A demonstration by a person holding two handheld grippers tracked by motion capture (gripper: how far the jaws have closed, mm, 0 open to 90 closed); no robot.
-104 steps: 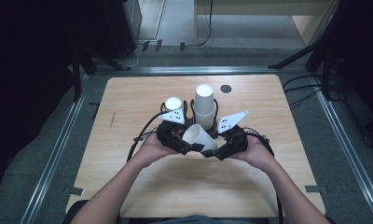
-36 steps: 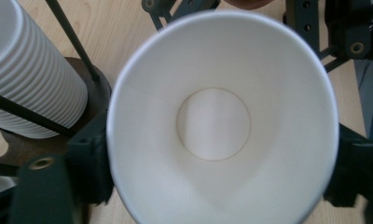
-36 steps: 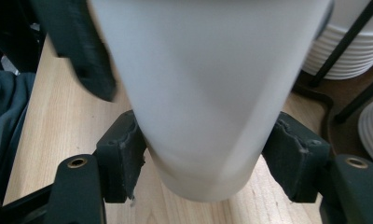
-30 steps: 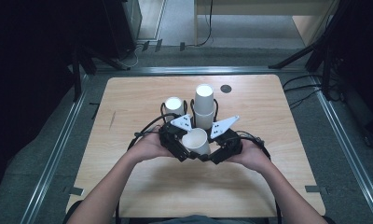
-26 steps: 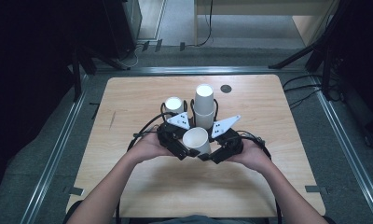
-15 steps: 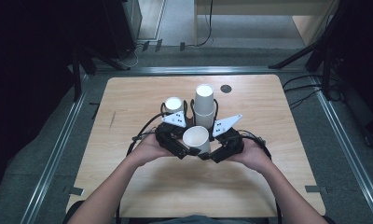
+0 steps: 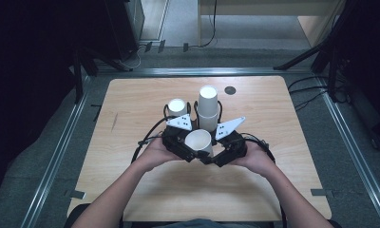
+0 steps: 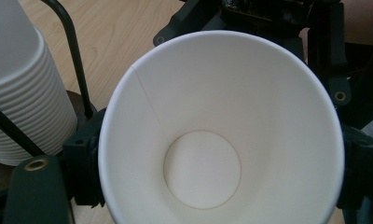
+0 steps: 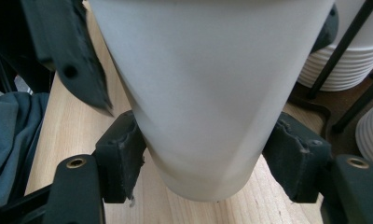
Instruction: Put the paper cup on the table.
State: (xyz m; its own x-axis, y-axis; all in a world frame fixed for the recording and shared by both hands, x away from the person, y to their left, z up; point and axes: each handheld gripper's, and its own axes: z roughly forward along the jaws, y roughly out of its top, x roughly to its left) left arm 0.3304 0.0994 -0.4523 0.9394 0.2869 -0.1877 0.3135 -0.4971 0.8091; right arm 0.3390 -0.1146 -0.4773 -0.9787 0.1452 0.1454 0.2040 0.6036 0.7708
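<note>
Gripping paper cup (image 9: 198, 107) — right hand-held gripper (image 9: 205, 161) | left hand-held gripper (image 8: 212, 186): jaws hidden, grip unclear

Paper cup (image 8: 217, 135) rim cut off at 6 o'clock in the left gripper view, its mouth cut off at 12 o'clock in the right gripper view, cup stack (image 8: 21, 88) cropped at 9 o'clock.
</note>
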